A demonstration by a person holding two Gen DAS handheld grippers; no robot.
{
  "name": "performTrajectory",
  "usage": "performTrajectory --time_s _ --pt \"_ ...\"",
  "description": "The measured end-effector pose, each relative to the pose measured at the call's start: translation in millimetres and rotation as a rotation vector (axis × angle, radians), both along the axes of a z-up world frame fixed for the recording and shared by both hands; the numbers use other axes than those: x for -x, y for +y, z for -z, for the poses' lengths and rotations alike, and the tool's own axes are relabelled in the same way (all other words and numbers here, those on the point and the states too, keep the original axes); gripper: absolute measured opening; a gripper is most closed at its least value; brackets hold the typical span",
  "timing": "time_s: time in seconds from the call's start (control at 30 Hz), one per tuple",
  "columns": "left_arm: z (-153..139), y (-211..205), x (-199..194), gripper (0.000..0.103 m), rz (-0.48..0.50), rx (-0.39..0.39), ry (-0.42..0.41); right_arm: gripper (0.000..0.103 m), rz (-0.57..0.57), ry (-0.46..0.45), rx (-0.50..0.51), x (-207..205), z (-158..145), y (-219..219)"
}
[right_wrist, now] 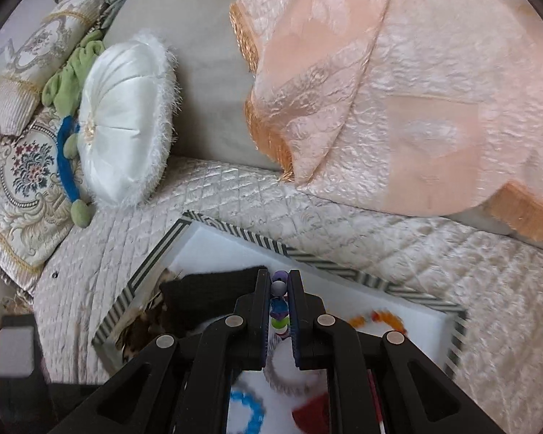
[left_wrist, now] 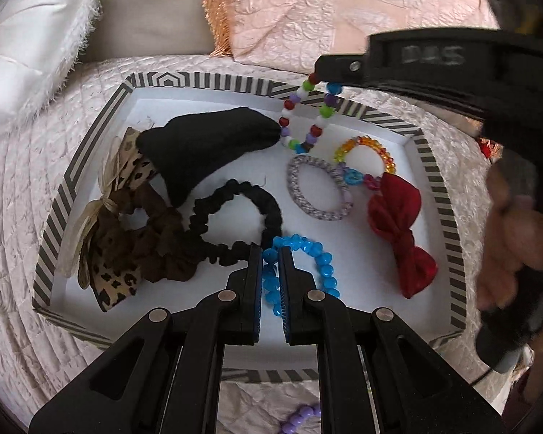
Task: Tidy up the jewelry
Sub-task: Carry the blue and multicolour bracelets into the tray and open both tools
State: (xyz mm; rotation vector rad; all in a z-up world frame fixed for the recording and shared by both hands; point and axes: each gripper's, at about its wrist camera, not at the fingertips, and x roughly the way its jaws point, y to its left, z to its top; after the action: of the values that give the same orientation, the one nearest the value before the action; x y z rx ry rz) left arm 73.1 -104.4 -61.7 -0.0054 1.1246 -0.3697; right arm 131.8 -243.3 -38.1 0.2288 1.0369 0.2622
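Pinching blue bracelet (left_wrist: 300,264) with left gripper (left_wrist: 270,253), jaws nearly closed on beads, bracelet lying on tray (left_wrist: 438,188) floor near front edge. Clamping multicolor bracelet (left_wrist: 307,115) in right gripper (right_wrist: 279,282), jaws narrow, beads between pads, loop dangling above tray's far edge, beside black pouch (left_wrist: 206,144). Lying in tray: grey tie (left_wrist: 318,188), rainbow bracelet (left_wrist: 365,153), red bow (left_wrist: 398,231), black scrunchie (left_wrist: 235,217), brown scrunchie (left_wrist: 144,231). Tray sitting on quilt (right_wrist: 307,209).

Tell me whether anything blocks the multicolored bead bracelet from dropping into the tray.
Nothing visible does. The multicolored bead bracelet hangs from the right tongs over the striped tray, its low end beside the black cloth, with bare white floor beneath.
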Motion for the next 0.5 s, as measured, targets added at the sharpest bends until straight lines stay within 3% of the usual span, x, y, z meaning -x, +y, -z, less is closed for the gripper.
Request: performTrajectory --time_s 0.3,0.5 --pt "6 0 -5 0.008 0.001 -0.002 0.004 0.009 0.081 0.102 0.056 -10 45 -22" --pt "8 -6 -4 0.008 0.002 -0.022 -0.003 0.009 0.099 0.128 0.059 -9 59 -26"
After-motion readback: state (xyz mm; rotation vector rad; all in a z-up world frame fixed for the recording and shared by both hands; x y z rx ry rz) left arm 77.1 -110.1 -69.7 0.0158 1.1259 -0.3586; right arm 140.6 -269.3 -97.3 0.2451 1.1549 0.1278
